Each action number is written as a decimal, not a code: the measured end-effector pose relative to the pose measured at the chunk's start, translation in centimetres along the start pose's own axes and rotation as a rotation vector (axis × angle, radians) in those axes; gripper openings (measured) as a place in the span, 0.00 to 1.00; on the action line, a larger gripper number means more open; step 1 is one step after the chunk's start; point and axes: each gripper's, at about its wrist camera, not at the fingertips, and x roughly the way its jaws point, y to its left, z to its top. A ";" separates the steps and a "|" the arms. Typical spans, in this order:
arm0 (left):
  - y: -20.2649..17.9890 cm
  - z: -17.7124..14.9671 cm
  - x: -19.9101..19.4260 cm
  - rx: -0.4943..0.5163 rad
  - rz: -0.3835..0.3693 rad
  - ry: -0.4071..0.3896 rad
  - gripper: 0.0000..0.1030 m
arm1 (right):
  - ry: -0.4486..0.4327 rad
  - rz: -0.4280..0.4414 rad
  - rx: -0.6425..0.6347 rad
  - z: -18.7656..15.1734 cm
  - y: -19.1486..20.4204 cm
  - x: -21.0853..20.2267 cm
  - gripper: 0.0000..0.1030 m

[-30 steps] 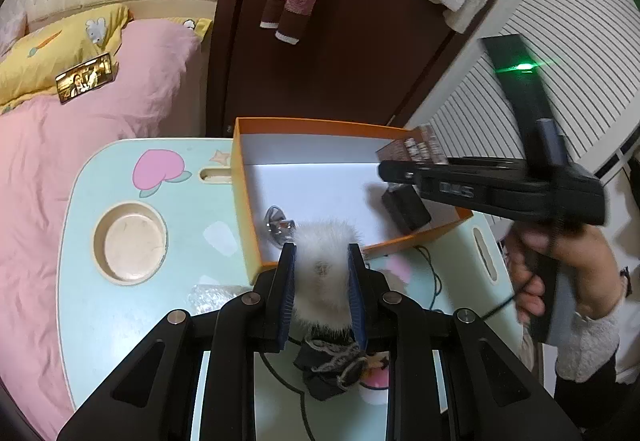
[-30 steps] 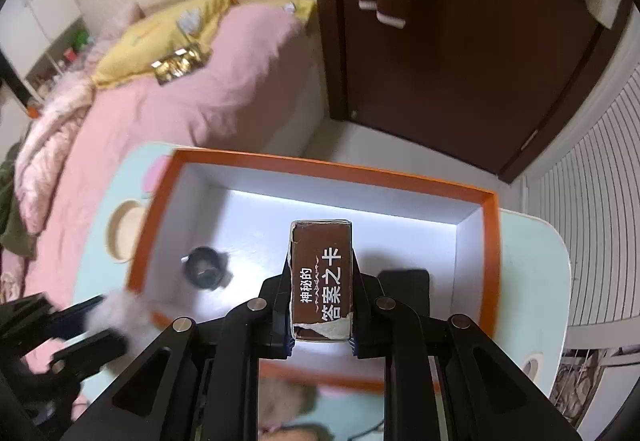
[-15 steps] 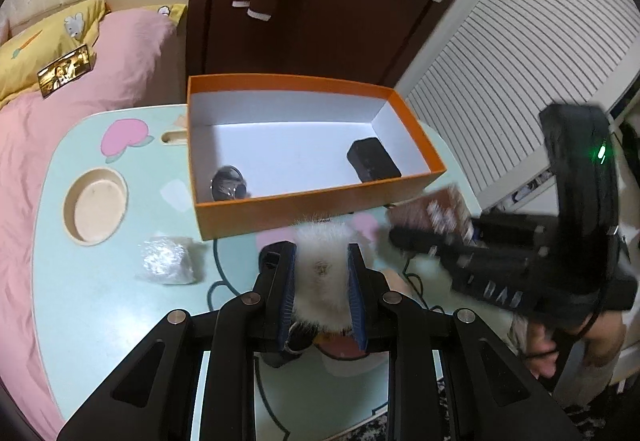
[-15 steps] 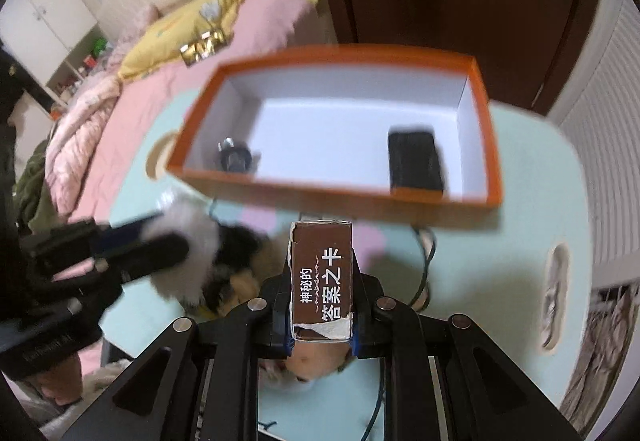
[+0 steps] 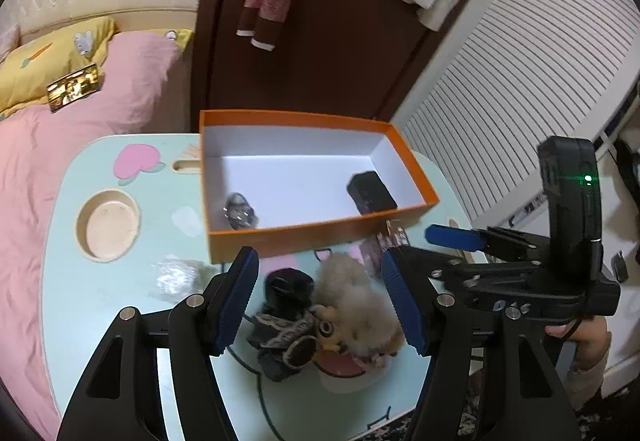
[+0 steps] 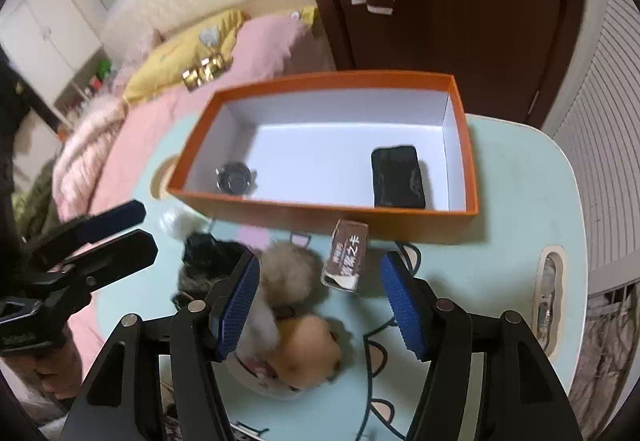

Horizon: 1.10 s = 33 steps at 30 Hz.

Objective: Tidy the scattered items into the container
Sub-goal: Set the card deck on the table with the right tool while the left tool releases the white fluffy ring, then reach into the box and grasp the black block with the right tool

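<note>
Through your left wrist camera, your left claw [image 5: 320,297] is spread wide and grips nothing. Between and just beyond its blue pads lies one fluffy beige toy [image 5: 356,305], touching one dark furry item [image 5: 286,315] on its left, both on the mint bench [image 5: 80,281]. Farther off stands one orange box [image 5: 304,177] with two things inside: one small metallic object [image 5: 239,210] in the near left corner and one black case [image 5: 371,192] toward the right end. One crumpled clear wrapper [image 5: 176,275] lies on the bench left of the claw, near the box's front wall. One round recessed cup holder [image 5: 108,225] sits at the bench's left. Your right claw [image 5: 420,243] reaches in from the right, its fingers apart.

Through your right wrist camera, your right claw [image 6: 318,299] is also spread and empty. One brown card box [image 6: 346,259] with white characters lies on the bench [image 6: 520,201] between the pads, just in front of the orange box [image 6: 320,209] and outside it. The fluffy toy [image 6: 290,273] lies just left of the card box, with the dark furry item [image 6: 208,255] beyond the left pad. Inside the box you see the same two things, the metallic object [image 6: 235,177] and the black case [image 6: 398,177]. Your left claw [image 6: 120,229] shows at the left edge, fingers parted.
</note>
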 end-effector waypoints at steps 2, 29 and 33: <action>0.5 0.2 0.0 -0.011 0.023 -0.003 0.63 | -0.024 0.003 0.013 0.4 -0.2 -0.5 0.61; 3.4 0.5 0.8 -0.086 -0.023 -0.003 0.63 | 0.375 -0.370 -0.253 9.6 -2.0 13.1 0.38; 3.8 0.5 1.2 -0.101 -0.029 0.006 0.63 | 0.359 -0.300 -0.219 8.8 -1.4 13.2 0.37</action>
